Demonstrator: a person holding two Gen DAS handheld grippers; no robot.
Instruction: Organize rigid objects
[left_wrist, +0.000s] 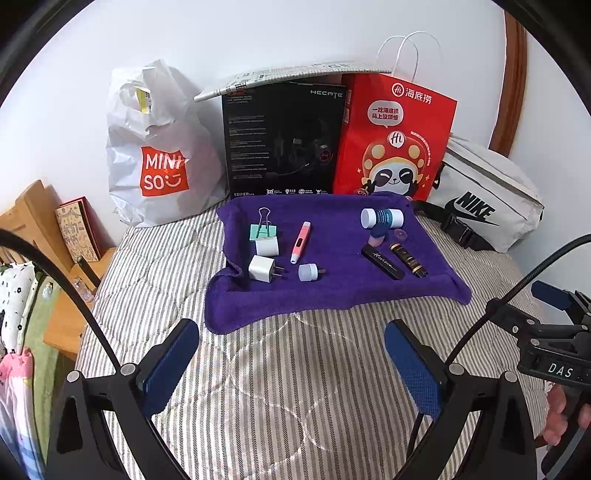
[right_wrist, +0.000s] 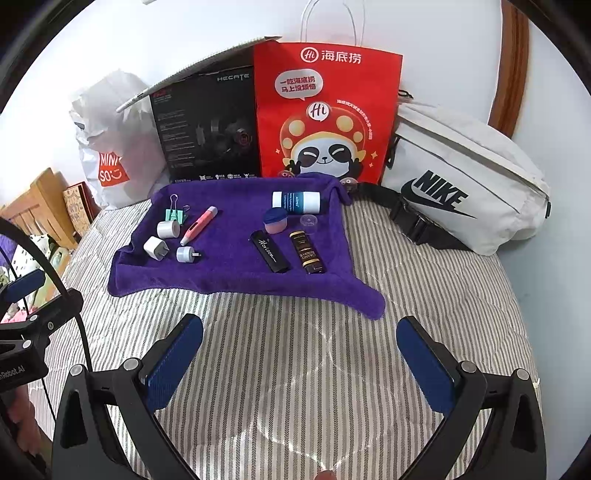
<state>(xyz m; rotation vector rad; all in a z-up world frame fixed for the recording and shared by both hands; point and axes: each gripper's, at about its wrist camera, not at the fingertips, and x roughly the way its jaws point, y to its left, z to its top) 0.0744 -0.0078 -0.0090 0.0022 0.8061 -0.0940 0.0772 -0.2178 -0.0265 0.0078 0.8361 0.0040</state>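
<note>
A purple towel (left_wrist: 332, 291) (right_wrist: 229, 273) lies on the striped bed. On its left lie a green binder clip (left_wrist: 263, 229), two white chargers (left_wrist: 260, 268), a pink pen (left_wrist: 300, 242) (right_wrist: 199, 226) and a small white plug (left_wrist: 309, 272). On its right lie a white-and-blue tube (left_wrist: 382, 218) (right_wrist: 296, 202), a small pink jar (right_wrist: 275, 220), a black stick (left_wrist: 382, 263) (right_wrist: 269, 252) and a brown-gold tube (left_wrist: 409, 260) (right_wrist: 307, 252). My left gripper (left_wrist: 291, 336) and right gripper (right_wrist: 300, 332) are open and empty, held over the bed in front of the towel.
Along the wall stand a white Miniso bag (left_wrist: 159, 155), a black Hecate box (left_wrist: 284, 140), a red paper bag (right_wrist: 325, 114) and a white Nike pouch (right_wrist: 465, 181). A wooden bedside stand (left_wrist: 40, 221) is at the left.
</note>
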